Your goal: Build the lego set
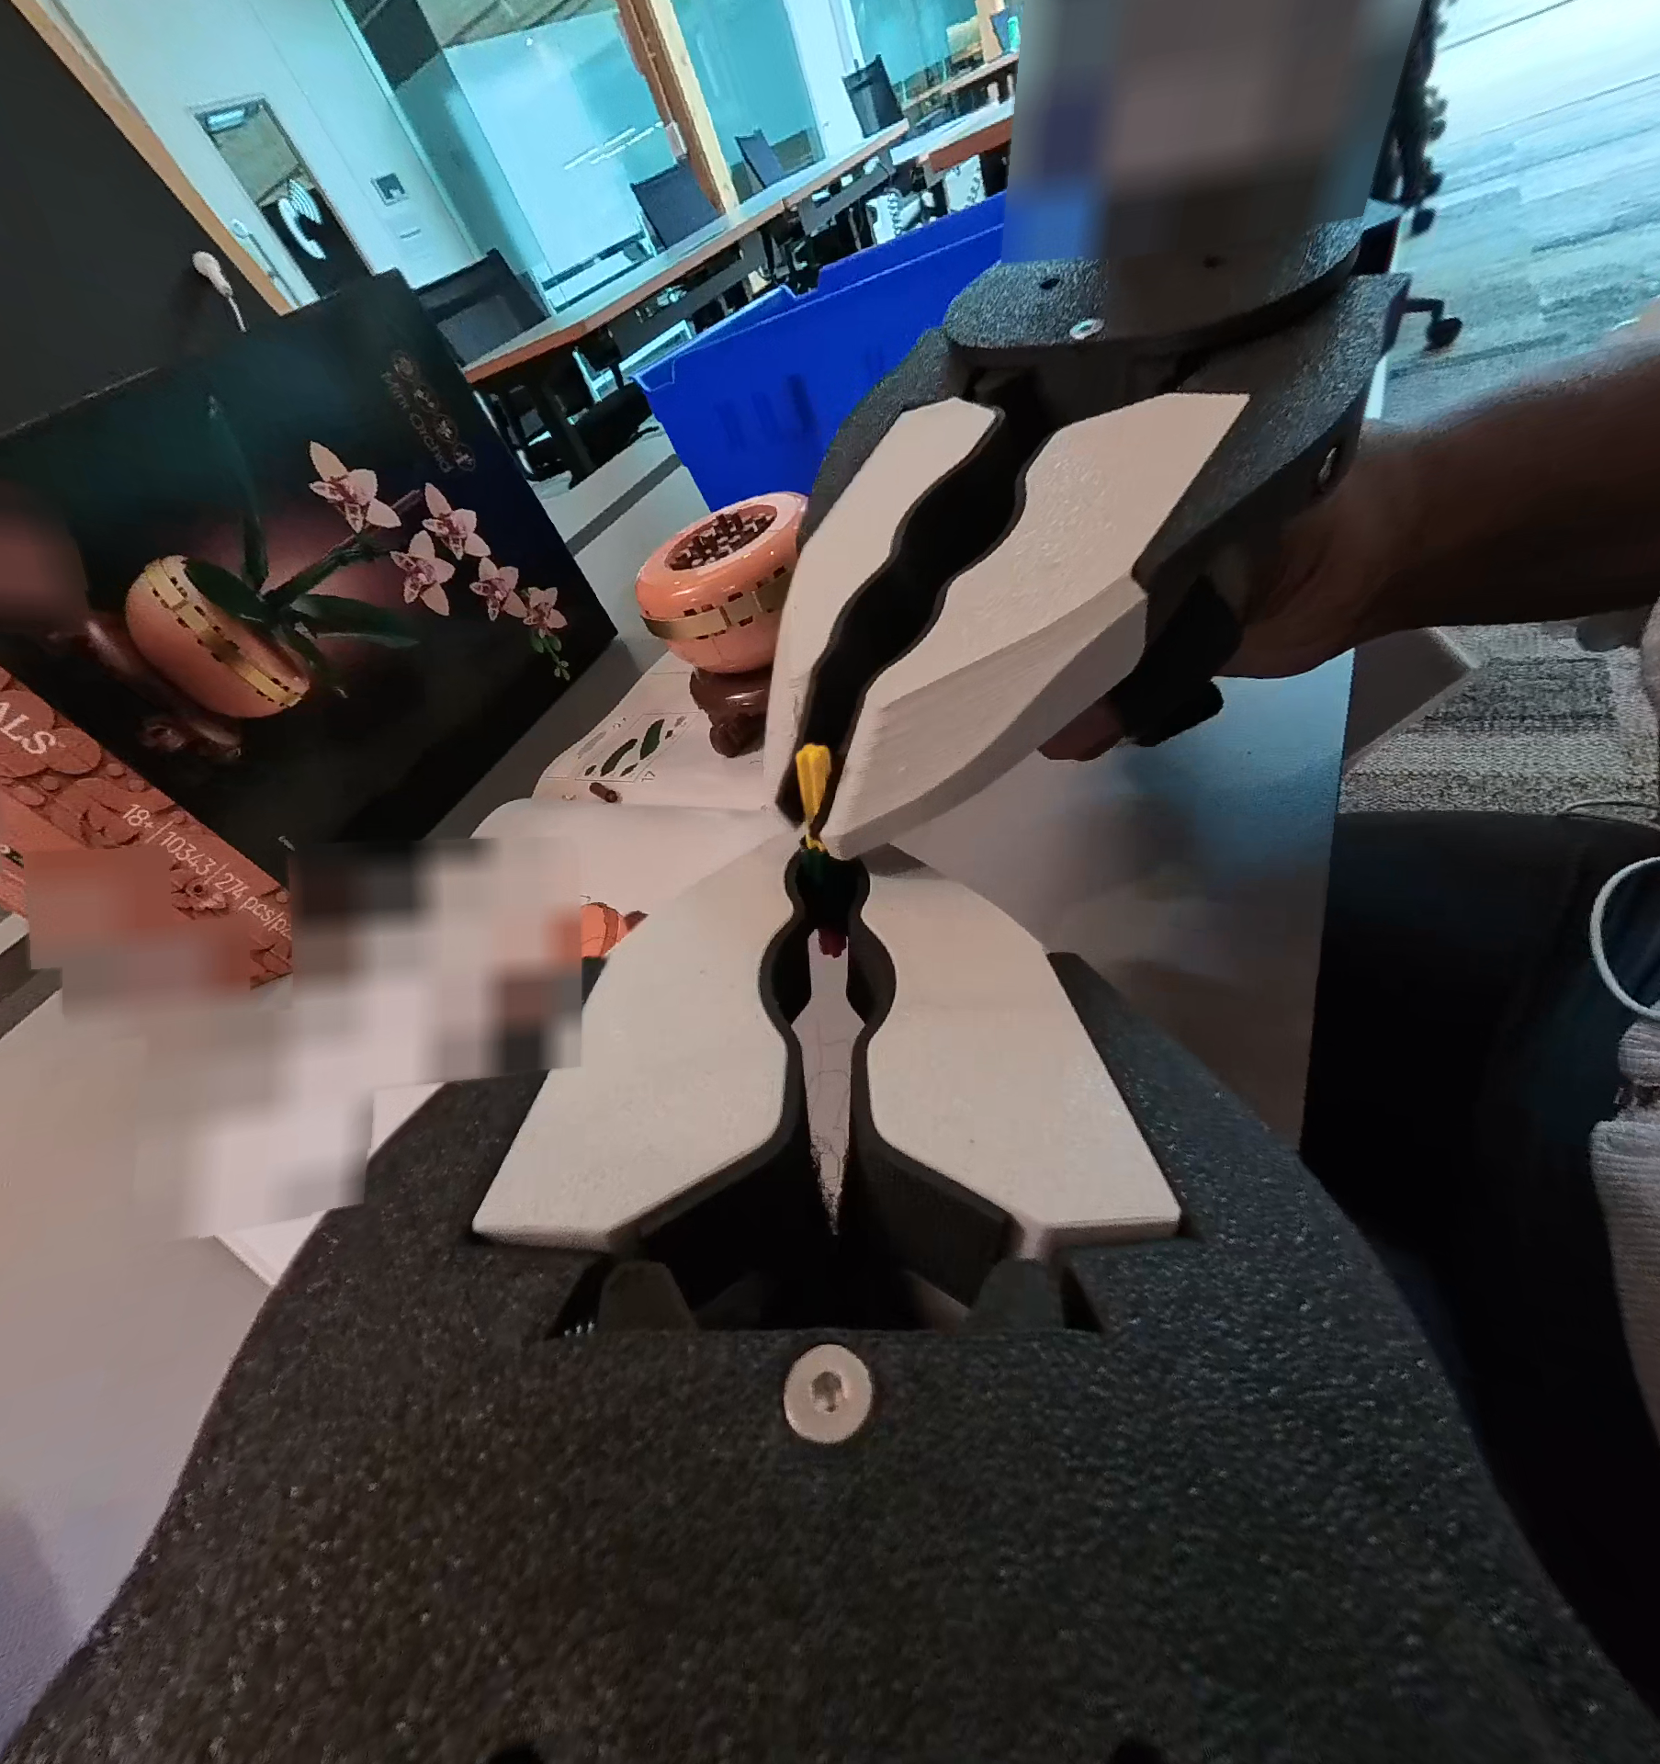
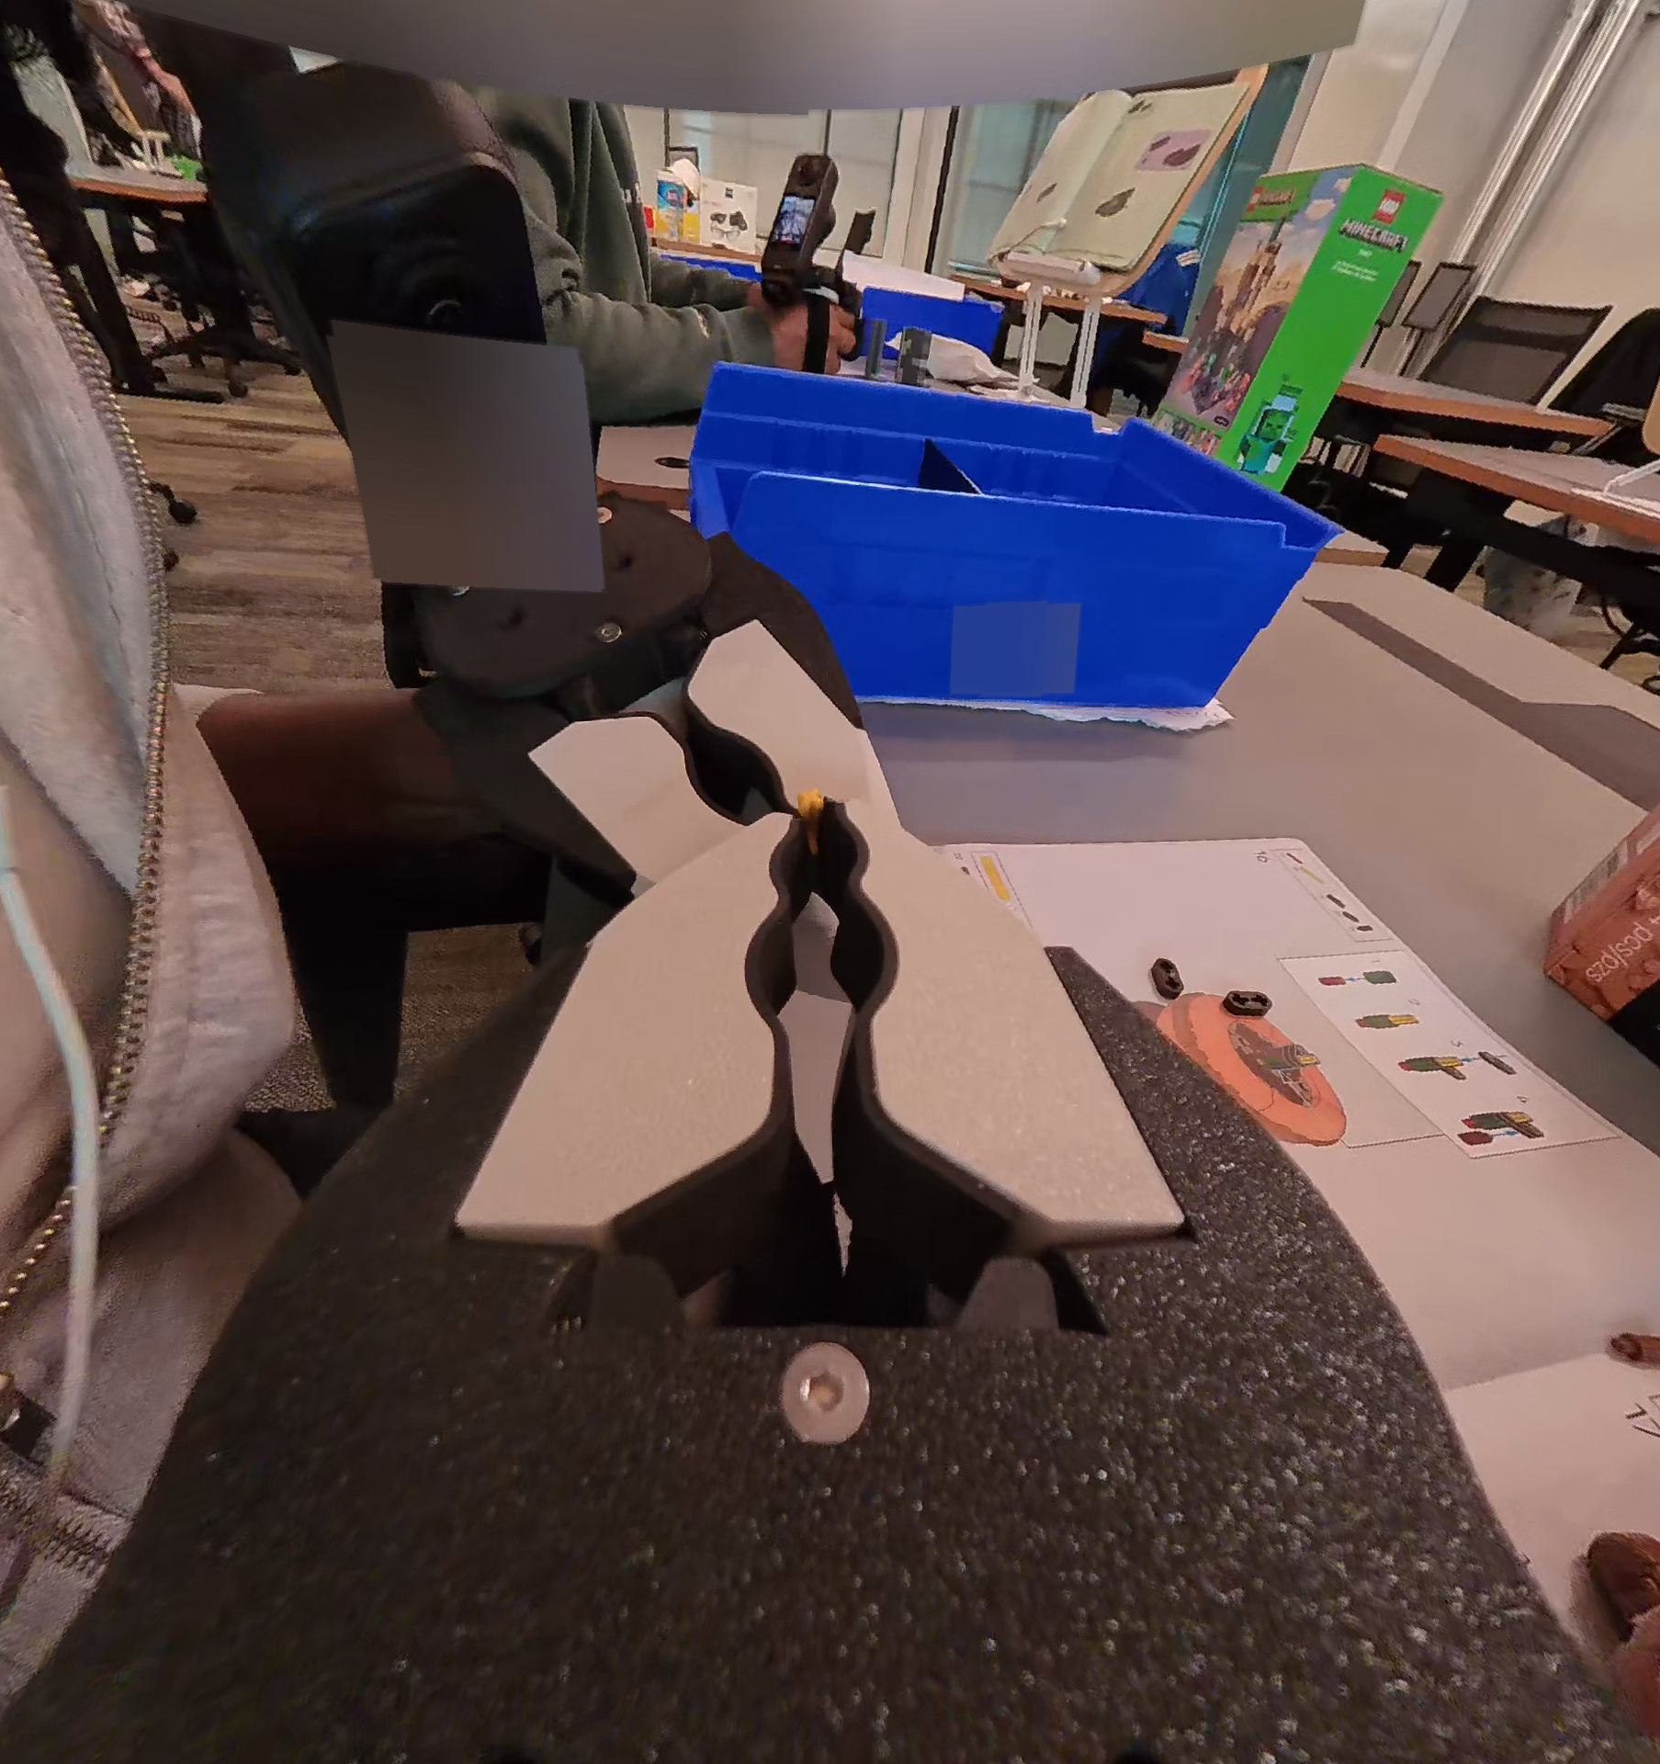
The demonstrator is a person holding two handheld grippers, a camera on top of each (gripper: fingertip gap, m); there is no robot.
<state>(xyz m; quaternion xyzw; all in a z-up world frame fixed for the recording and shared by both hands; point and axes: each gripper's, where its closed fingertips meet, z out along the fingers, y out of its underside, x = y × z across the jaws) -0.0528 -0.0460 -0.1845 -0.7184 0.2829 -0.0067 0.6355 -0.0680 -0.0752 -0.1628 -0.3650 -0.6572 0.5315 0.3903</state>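
Observation:
My left gripper (image 1: 828, 892) is shut on a small dark green piece (image 1: 818, 880) with a dark red end (image 1: 830, 943). My right gripper (image 1: 811, 823) comes in from the upper right, shut on a thin yellow pin (image 1: 814, 773). The pin's tip meets the top of the green piece, so the two grippers stand tip to tip above the table. In the right wrist view my right gripper (image 2: 814, 832) holds the yellow pin (image 2: 812, 811), and the left gripper (image 2: 768, 754) shows just beyond it. A pink built pot (image 1: 725, 597) stands on a brown base farther back.
The open instruction booklet (image 2: 1188, 916) lies on the grey table (image 2: 1379, 745), with small dark pieces (image 2: 1248, 1000) and brown pieces (image 2: 1656, 1348) on it. A blue bin (image 2: 997, 554) stands behind. The set's box (image 1: 263, 573) stands at the left. A person sits at the far table. Less than 4 cm separates the two grippers' tips. About 15 centimetres separates my left fingertips from the pink built pot (image 1: 725, 597).

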